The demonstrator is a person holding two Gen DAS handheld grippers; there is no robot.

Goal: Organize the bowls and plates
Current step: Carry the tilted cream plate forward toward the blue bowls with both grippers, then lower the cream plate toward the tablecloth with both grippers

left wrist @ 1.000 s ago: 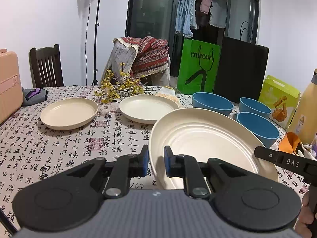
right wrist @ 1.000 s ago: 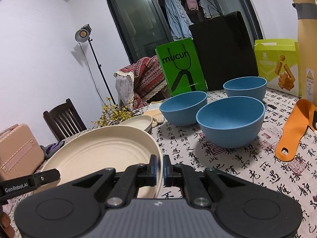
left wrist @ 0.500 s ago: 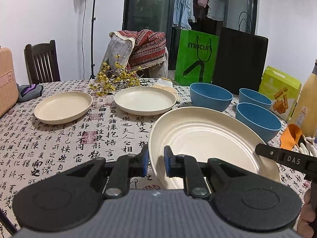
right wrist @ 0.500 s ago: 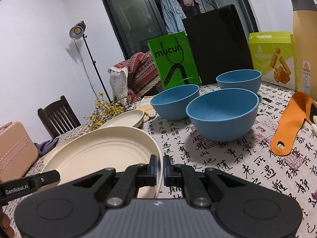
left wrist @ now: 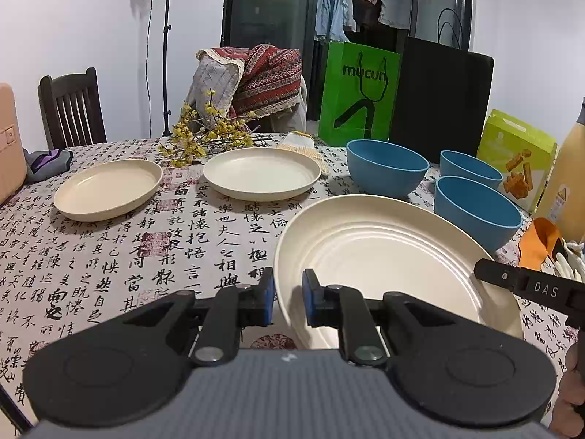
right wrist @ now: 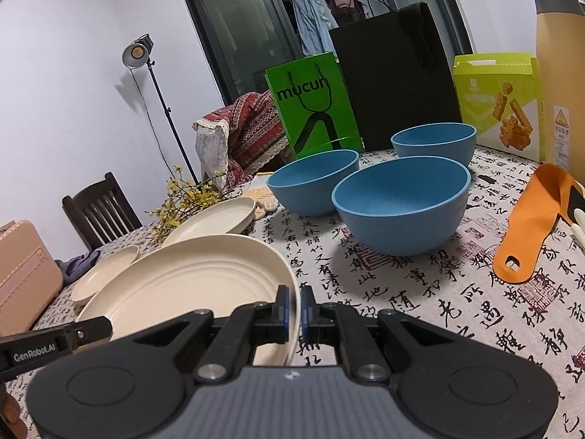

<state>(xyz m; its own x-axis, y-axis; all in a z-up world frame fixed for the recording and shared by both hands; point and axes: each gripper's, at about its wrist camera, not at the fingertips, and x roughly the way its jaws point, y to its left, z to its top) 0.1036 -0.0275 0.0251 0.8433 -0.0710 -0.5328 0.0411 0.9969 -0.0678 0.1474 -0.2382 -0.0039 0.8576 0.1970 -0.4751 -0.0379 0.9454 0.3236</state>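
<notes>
**Large plate carried by both claws, one on each side of its rim**

I hold the large cream plate (left wrist: 380, 256) between two claws. The left claw (left wrist: 288, 298) is pinched on the near left rim and the right claw (right wrist: 294, 309) is closed tight on the opposite rim; gripping both sides keeps so wide a dish level. The plate hangs low over the table (left wrist: 109, 248), at its near edge, tilted slightly towards me. Two smaller cream plates (left wrist: 108, 188) (left wrist: 261, 172) lie flat farther back, well apart from each other, and three blue bowls (left wrist: 387, 166) (left wrist: 470, 168) (left wrist: 477, 216) cluster to the right. I judge the big plate suits the bottom of a stack, with the smaller ones going on top.
</notes>
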